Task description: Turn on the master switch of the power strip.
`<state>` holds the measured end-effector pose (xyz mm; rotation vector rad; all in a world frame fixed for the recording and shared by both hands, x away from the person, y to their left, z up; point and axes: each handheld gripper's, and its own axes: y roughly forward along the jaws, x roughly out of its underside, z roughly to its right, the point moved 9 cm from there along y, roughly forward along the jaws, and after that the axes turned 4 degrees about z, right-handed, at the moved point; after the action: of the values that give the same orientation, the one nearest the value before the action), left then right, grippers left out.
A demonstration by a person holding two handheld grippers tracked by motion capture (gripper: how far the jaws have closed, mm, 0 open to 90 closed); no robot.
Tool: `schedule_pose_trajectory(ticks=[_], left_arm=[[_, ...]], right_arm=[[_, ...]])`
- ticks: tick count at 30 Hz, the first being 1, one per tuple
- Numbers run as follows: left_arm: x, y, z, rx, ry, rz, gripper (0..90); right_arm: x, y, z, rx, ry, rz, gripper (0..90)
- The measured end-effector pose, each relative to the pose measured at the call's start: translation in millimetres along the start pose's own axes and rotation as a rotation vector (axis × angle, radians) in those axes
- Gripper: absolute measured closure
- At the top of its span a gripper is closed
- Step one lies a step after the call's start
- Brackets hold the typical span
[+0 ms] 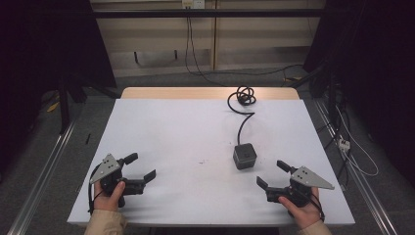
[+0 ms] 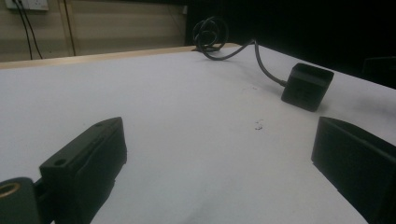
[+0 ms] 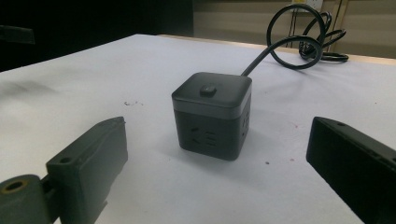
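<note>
A black power cube (image 1: 244, 156), judged rigid, fairly light and smooth-sided, is being left untouched right of centre on the table (image 1: 171, 137), best gripped across opposite flat sides, while the left gripper (image 1: 142, 170) and right gripper (image 1: 272, 174) are being held spread and empty, fingers (image 3: 88, 158) apart.

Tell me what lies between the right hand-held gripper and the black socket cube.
Nothing but bare white table. In the right gripper view, the socket cube stands ahead of the open right hand-held gripper, with clear surface between.
</note>
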<state>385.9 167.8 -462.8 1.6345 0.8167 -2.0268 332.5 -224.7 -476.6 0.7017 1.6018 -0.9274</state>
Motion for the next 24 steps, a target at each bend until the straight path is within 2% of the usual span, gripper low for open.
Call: schedule_pose_trajectory(ticks=[11,24], left_arm=[[-1.0,0.8,0.6,0.004,0.0,0.004,3.0],[-2.6,1.4,0.7,0.007,-0.004,0.016,3.0]], right_arm=[[-0.8,1.2,1.2,0.007,0.001,-0.007,6.5],[-5.2,7.7,5.5,0.016,0.009,-0.022,15.6]])
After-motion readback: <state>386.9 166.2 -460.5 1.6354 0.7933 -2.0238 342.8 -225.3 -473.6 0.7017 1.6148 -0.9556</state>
